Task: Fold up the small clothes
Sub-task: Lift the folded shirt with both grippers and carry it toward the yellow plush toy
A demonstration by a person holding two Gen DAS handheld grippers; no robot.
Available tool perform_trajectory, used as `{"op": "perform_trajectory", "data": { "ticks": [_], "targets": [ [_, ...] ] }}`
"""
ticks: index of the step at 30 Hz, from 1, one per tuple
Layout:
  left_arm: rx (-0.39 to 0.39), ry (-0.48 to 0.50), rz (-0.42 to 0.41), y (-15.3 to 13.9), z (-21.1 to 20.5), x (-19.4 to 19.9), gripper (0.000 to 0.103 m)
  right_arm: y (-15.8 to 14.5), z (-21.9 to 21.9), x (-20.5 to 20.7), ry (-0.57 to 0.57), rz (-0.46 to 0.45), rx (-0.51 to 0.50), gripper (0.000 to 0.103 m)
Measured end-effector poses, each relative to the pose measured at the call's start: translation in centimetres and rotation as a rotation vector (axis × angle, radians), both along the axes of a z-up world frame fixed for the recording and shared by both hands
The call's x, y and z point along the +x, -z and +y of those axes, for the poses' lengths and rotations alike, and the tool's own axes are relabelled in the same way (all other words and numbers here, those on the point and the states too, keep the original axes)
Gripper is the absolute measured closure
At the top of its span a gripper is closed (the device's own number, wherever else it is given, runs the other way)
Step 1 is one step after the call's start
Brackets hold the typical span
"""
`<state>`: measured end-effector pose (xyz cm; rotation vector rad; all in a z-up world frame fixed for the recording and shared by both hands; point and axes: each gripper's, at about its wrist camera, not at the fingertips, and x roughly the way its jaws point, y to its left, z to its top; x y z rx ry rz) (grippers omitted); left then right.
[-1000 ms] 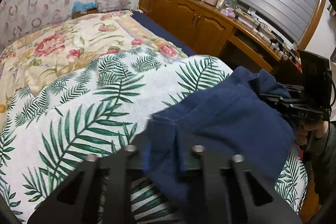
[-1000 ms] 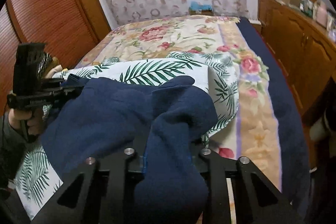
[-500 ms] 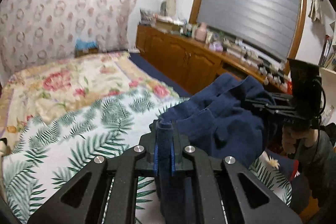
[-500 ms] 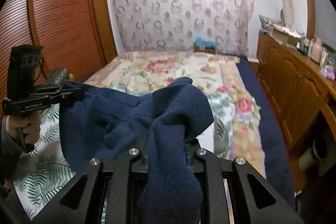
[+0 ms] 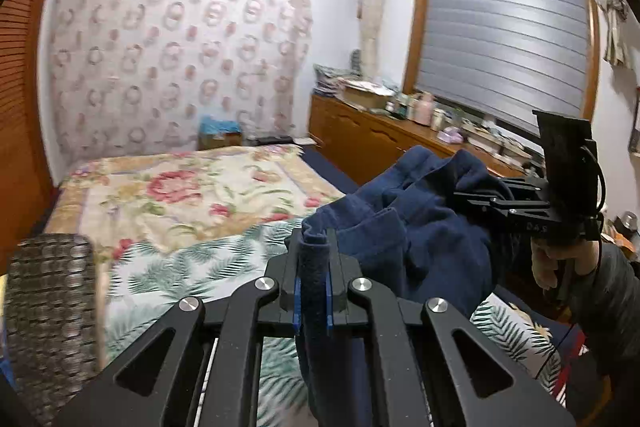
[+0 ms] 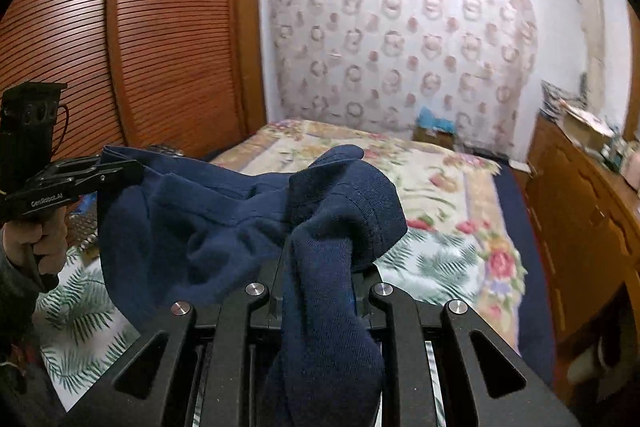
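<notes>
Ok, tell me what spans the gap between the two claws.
Only the navy garment: it sags between the left claw and the right claw, both pinching it, clearest in the right wrist view.

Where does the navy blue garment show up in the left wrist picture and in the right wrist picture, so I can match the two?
Left wrist view: the navy garment fills the lower centre right, pinched in the left gripper and running to the right gripper at right.
Right wrist view: it spreads across the centre left, from the left gripper at left to the right gripper at bottom centre.
Shared landmark: the palm-leaf sheet.
</notes>
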<state>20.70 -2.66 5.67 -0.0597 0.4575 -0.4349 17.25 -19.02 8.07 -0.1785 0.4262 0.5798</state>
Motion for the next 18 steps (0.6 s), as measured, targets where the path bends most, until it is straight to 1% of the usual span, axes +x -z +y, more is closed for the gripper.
{"op": "perform_trajectory", "data": {
  "ticks": [5, 12, 15, 18],
  "targets": [
    [-0.007, -0.113, -0.032, -0.3, 5.8, -2.1, 0.094, -0.8, 3.9, 2.5, -0.101, -0.015, -0.038, 0.083],
    [-0.012, -0.282, -0.047, 0.3, 12.9, -3.9, 0.094, -2.4, 10.6, 6.9, -0.260, -0.037, -0.096, 0.083],
    [-0.015, -0.352, -0.050, 0.9, 15.6, -4.5, 0.094, -2.9, 12.7, 8.6, -0.325, -0.054, -0.132, 0.083],
    [-0.034, -0.418, -0.035, 2.1, 18.0, -5.0, 0.094, -3.2, 15.6, 10.5, -0.388, -0.062, -0.179, 0.083]
  ]
}}
